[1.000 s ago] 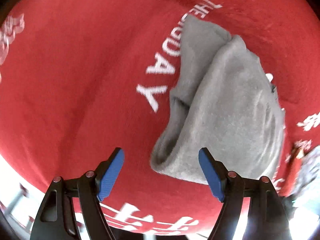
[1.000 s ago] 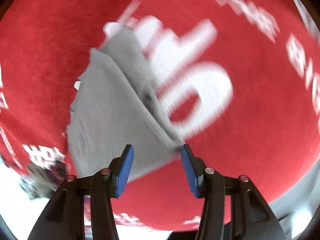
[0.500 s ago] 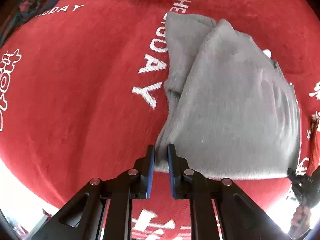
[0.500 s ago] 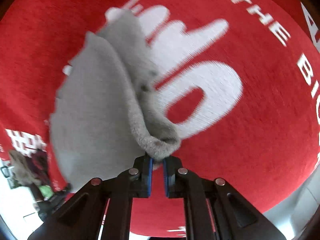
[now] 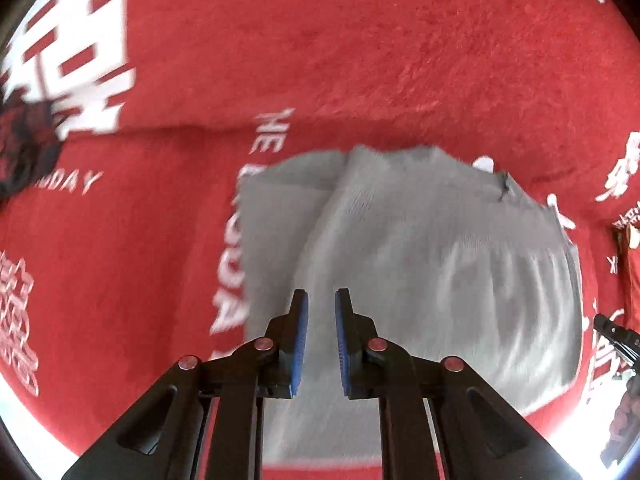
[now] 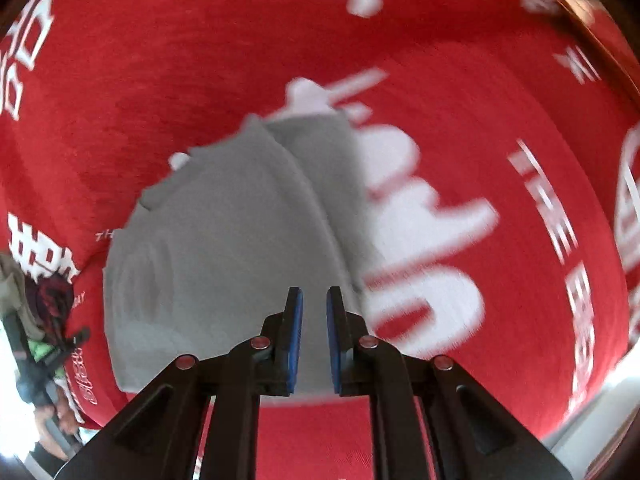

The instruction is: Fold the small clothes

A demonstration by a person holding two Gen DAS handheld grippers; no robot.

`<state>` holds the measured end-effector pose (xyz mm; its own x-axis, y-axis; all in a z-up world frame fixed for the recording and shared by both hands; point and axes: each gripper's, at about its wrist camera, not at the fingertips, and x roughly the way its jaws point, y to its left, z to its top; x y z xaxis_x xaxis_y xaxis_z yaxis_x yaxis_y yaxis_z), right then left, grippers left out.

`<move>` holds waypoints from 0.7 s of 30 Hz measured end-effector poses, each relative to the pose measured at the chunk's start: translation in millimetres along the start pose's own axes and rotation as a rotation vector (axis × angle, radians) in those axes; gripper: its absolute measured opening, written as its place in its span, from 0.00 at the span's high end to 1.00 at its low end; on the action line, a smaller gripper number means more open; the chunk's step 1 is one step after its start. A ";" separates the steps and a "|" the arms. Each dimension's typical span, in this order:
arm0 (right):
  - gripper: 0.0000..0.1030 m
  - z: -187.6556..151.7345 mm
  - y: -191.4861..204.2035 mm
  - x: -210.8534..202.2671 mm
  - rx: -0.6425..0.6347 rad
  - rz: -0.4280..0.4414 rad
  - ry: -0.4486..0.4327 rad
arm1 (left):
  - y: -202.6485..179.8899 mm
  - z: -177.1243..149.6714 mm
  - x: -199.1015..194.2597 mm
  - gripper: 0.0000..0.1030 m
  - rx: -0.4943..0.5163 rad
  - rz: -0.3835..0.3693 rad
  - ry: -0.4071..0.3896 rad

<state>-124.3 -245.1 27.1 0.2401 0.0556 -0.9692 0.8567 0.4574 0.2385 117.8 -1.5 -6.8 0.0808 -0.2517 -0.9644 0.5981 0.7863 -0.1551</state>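
A small grey knit garment (image 5: 420,260) lies partly folded on a red blanket with white lettering (image 5: 360,60). My left gripper (image 5: 321,300) points steeply down at the garment's near left part. Its blue pads stand close together with grey cloth between them, and the cloth hangs from the grip. In the right wrist view the same garment (image 6: 224,240) spreads to the left of a fold ridge. My right gripper (image 6: 314,298) pinches its near right part. Its jaws are opening slightly, with grey cloth still between the pads.
The red blanket (image 6: 160,60) fills both views. A dark red and black piece of clothing (image 5: 20,148) lies at the left edge of the left wrist view. A pile of mixed clothes (image 6: 44,304) sits at the blanket's left rim in the right wrist view.
Both grippers went from wide open to nearly shut on the garment's near corners. Both then rose and rolled, carrying the near edge over the rest of the cloth.
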 end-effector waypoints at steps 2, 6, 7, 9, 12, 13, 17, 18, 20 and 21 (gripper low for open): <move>0.89 15.4 14.8 14.5 -0.043 -0.001 -0.008 | -3.2 9.6 12.5 0.85 0.009 0.020 0.005; 0.89 29.1 21.4 52.6 -0.056 -0.062 0.038 | 5.2 9.0 43.8 0.85 -0.004 0.062 0.051; 0.89 29.4 14.4 63.6 -0.047 -0.096 0.072 | 7.3 8.1 41.9 0.85 -0.010 0.052 0.034; 0.92 30.2 -1.6 64.0 0.004 -0.046 0.041 | 8.5 8.3 38.9 0.85 -0.005 0.050 0.049; 0.98 29.1 -9.0 57.2 0.032 -0.061 0.041 | 9.5 5.4 30.6 0.85 0.019 0.070 0.064; 0.98 28.2 -9.1 54.6 0.037 -0.065 0.044 | 9.0 3.6 27.7 0.85 0.029 0.084 0.066; 0.92 18.6 -3.3 38.8 0.035 -0.064 0.048 | 12.1 -4.9 12.9 0.85 0.028 0.084 0.072; 0.92 14.1 -0.5 34.6 0.034 -0.052 0.049 | 13.1 -8.6 8.3 0.85 0.023 0.079 0.078; 0.92 6.1 3.6 27.9 0.032 -0.038 0.056 | 12.5 -13.2 3.1 0.85 0.021 0.086 0.091; 0.92 1.9 6.5 25.9 0.030 -0.029 0.062 | 11.0 -15.7 0.5 0.85 0.024 0.095 0.091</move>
<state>-111.7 -242.4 3.7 0.1870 0.0985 -0.9774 0.8762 0.4331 0.2113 111.9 15.8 -12.3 0.0661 -0.1231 -0.9902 0.6102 0.7901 -0.0575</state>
